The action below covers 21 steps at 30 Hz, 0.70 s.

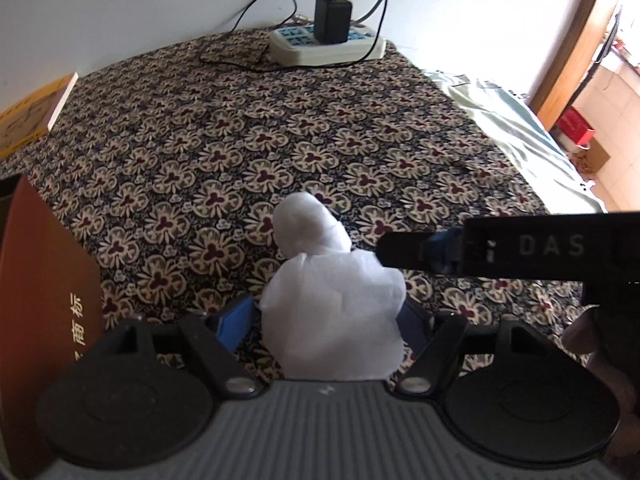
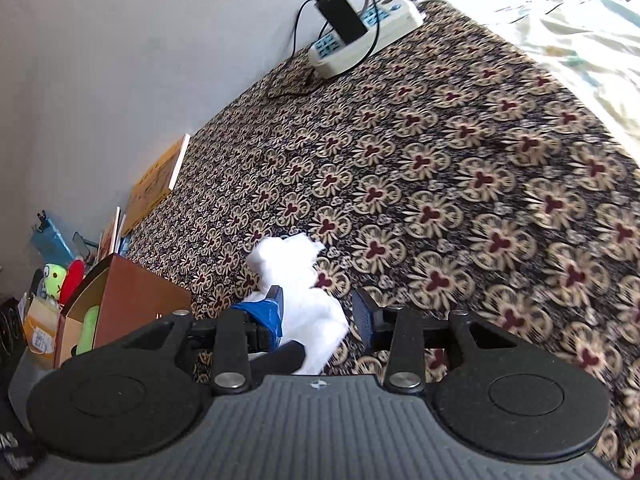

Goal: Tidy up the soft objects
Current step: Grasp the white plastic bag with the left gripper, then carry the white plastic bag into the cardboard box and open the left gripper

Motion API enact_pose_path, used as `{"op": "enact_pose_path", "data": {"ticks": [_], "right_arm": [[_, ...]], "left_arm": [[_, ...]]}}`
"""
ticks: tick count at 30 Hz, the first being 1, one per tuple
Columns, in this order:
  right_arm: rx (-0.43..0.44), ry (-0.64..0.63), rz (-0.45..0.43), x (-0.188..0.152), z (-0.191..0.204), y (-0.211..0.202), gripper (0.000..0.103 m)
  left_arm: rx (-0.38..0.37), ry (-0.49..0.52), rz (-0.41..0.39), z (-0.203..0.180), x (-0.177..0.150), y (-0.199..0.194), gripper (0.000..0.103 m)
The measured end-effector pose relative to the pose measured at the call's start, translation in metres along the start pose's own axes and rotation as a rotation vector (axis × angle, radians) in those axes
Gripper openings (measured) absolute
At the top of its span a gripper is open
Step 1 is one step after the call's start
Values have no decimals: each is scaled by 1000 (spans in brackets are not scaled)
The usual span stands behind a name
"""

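While both grippers stand apart, white wadding [image 1: 332, 312] lies between each

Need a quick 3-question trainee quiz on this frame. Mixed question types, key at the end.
1. True or false: the black adapter is plugged into the power strip.
2. The surface under the white wad is: A glass, B floral cloth, C bare wood.
3. Fill in: in the right wrist view, the open brown box stands to the ___ of the wad.
Key: 1 true; 2 B; 3 left.
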State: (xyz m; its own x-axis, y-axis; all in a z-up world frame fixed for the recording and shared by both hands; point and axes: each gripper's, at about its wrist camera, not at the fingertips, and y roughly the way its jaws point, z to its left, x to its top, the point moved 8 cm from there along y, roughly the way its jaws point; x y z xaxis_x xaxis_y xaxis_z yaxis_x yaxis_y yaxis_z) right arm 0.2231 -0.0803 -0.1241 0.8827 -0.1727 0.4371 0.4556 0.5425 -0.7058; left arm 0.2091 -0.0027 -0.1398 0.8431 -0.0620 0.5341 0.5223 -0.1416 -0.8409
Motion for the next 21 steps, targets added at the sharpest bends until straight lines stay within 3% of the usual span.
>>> {"op": "enact_pose_path", "data": {"ticks": [8, 21], "right_arm": [[39, -45, 59, 1, 6, 29, 23], [128, -85, 105, -1, 13, 51, 23]], "left_arm": [[28, -10, 31, 0, 2, 14, 75], [2, -44, 61, 8, 3, 29, 58]]}}
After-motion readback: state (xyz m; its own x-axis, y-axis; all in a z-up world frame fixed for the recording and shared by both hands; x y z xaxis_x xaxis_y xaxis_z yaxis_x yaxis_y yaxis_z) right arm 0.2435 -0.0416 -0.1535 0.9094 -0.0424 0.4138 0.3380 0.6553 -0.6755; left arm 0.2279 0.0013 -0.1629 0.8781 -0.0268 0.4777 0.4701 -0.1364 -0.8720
